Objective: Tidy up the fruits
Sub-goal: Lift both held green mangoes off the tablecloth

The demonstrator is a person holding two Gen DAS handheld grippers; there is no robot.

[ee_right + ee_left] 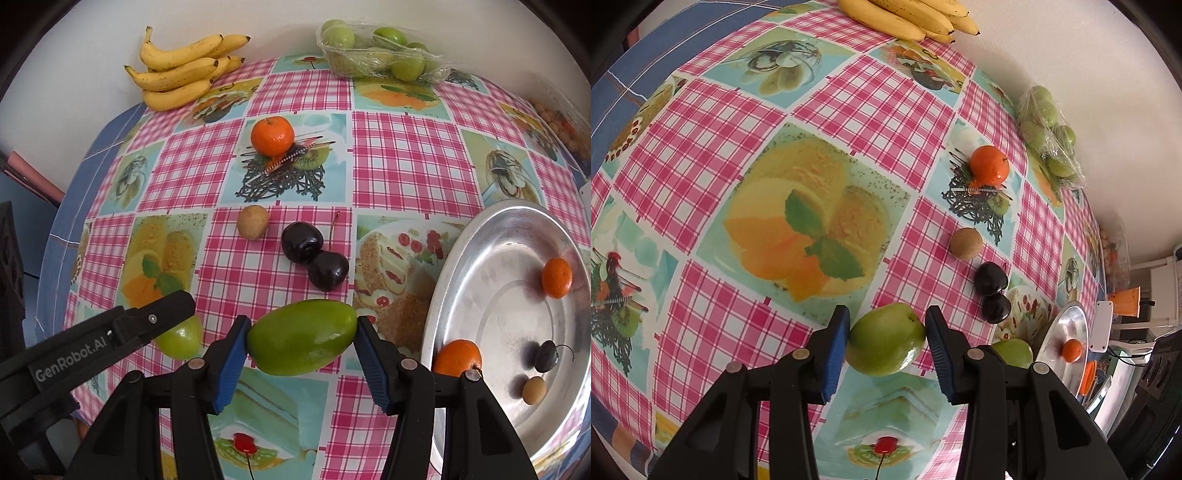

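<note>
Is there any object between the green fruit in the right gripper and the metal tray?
Nothing visible blocks it. The green fruit sits in the right gripper, and the metal tray lies just to its right, with only bare tablecloth between them.

Two cherries point(314, 254) block centre; bare cloth point(406, 162) beyond, tray point(461, 258) right

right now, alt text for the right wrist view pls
The right gripper clamps an oblong green fruit between its blue pads above a pink checked tablecloth. A round metal tray at right holds small fruits; two dark cherries lie on the cloth.
</note>
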